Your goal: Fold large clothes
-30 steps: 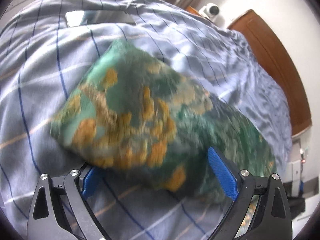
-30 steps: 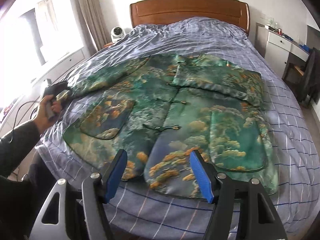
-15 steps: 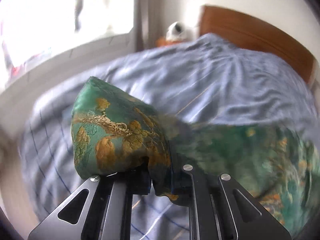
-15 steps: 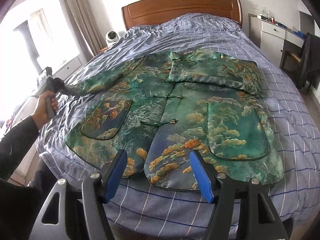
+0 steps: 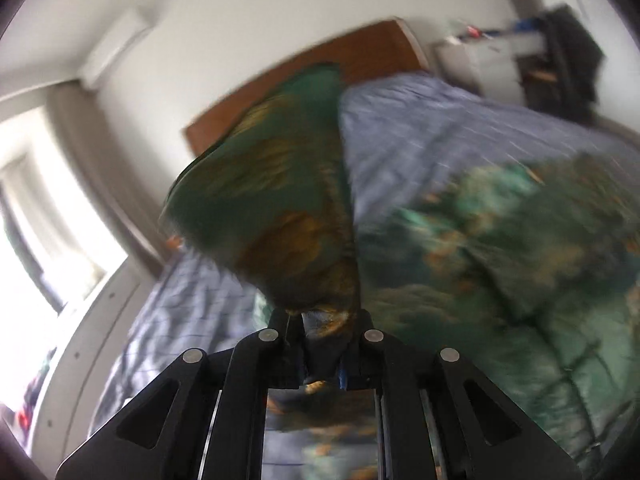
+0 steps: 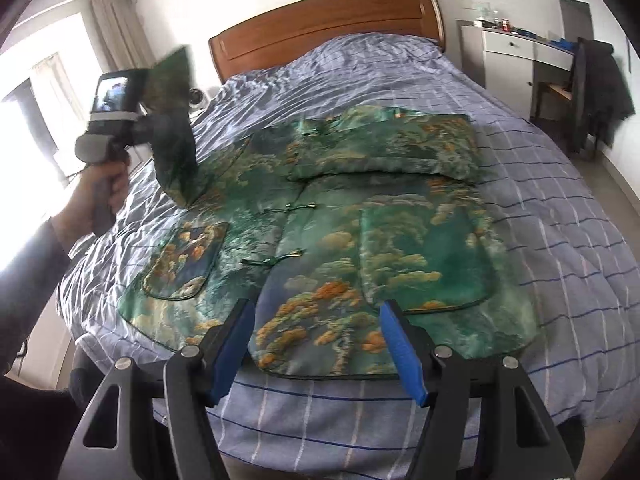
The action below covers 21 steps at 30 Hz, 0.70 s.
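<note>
A green jacket [image 6: 340, 240] with orange and gold cloud patterns lies face up on the bed, its right sleeve folded across the chest. My left gripper [image 5: 322, 320] is shut on the cuff of the left sleeve [image 5: 276, 200]. In the right wrist view that sleeve [image 6: 176, 140] hangs lifted above the bed's left side from the hand-held left gripper [image 6: 144, 128]. My right gripper [image 6: 316, 344] stands open above the jacket's lower hem with nothing between its blue pads [image 6: 400, 352].
A blue checked duvet [image 6: 560, 240] covers the bed, with a wooden headboard [image 6: 328, 20] behind. A white desk [image 6: 516, 64] and a chair with a dark coat [image 6: 600, 92] stand at the right. A window [image 6: 36, 128] lies at the left, where a person's sleeved arm [image 6: 32, 264] reaches in.
My left gripper closed on the sleeve cuff, then rolled and swung up and toward the jacket's body, lifting the sleeve off the bed. My right gripper stayed open and drifted slightly.
</note>
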Each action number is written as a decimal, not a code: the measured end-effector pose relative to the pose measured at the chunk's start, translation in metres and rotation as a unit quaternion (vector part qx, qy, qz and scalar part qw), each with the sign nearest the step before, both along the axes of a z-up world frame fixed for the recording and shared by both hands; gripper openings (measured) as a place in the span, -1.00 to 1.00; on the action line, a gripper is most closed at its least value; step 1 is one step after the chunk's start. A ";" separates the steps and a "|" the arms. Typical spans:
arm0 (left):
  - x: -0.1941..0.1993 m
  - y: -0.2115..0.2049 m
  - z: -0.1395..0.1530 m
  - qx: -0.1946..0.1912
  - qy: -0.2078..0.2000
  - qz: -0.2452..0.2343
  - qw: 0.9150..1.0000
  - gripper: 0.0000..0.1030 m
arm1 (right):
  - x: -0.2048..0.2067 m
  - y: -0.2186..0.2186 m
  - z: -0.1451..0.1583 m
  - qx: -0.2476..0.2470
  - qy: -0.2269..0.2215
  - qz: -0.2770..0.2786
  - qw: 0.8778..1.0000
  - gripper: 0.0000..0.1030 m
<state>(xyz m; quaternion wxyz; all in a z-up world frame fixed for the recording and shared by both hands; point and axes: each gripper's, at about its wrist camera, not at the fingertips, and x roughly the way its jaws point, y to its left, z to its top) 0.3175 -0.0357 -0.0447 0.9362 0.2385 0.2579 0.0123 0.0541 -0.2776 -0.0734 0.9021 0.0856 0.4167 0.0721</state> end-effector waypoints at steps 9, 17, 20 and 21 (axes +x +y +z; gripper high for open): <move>-0.005 -0.074 -0.089 0.053 0.092 -0.047 0.993 -0.79 | -0.004 -0.028 0.004 -0.008 0.000 -0.030 1.000 0.29; -0.043 -0.086 -0.100 0.078 0.084 -0.086 0.990 0.82 | 0.061 -0.031 0.024 -0.026 0.004 0.011 1.000 0.29; -0.063 -0.076 -0.097 0.066 0.099 -0.097 0.988 0.82 | 0.100 -0.031 0.028 0.003 0.012 0.020 1.000 0.29; -0.072 -0.068 -0.093 0.054 0.106 -0.096 0.988 0.82 | 0.117 -0.031 0.026 0.027 0.019 0.024 0.999 0.29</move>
